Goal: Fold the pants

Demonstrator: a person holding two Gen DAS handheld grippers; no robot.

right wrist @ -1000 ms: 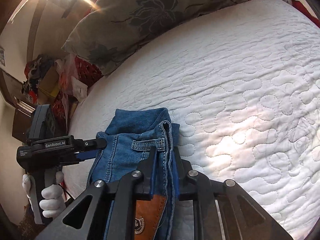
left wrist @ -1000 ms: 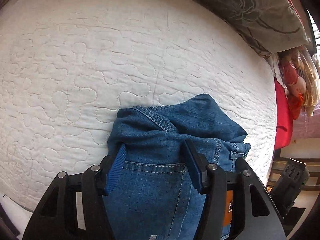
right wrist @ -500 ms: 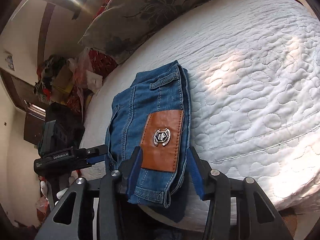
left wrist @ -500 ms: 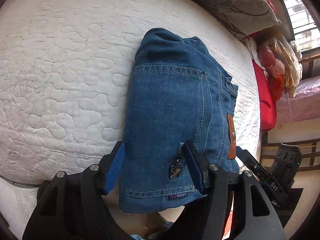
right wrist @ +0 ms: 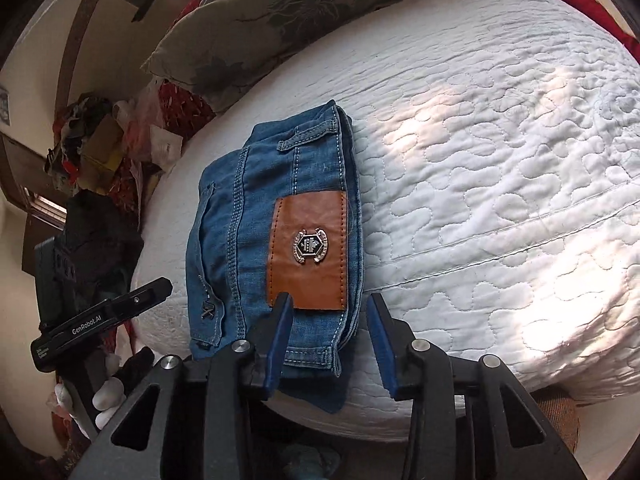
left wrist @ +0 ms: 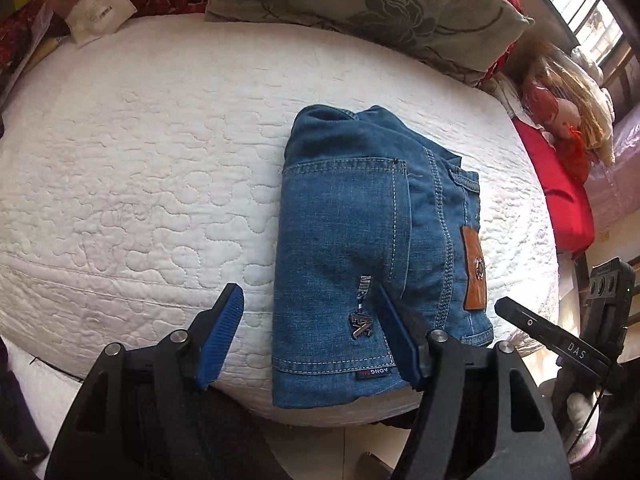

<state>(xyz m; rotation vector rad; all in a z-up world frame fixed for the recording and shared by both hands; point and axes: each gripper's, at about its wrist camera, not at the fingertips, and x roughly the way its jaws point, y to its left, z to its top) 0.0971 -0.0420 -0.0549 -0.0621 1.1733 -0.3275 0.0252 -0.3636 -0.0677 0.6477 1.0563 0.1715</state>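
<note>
The folded blue jeans (left wrist: 360, 240) lie flat on the white quilted bed (left wrist: 140, 180), close to its front edge, back pocket and brown leather patch (right wrist: 308, 252) facing up. My left gripper (left wrist: 308, 340) hovers over the near left corner. Its jaws are opening: the left pad stands over bare quilt and the right pad over the denim, neither pinching it. My right gripper (right wrist: 330, 342) is open, straddling the jeans' (right wrist: 272, 220) near right corner below the patch, with a gap at its right pad. Each tool shows in the other's view, right gripper (left wrist: 503, 305) and left gripper (right wrist: 166, 284).
A grey floral pillow (left wrist: 360, 4) lies along the back of the bed. A doll (left wrist: 560, 112) and red cloth (left wrist: 568, 200) sit at the right end. A heap of clutter (right wrist: 92, 140) stands beyond the left end. A white-gloved hand (right wrist: 108, 392) holds the left tool.
Both grippers have let go of the jeans and drawn back toward the bed's front edge. The jeans now lie flat and folded. The left jaws stand wider.
</note>
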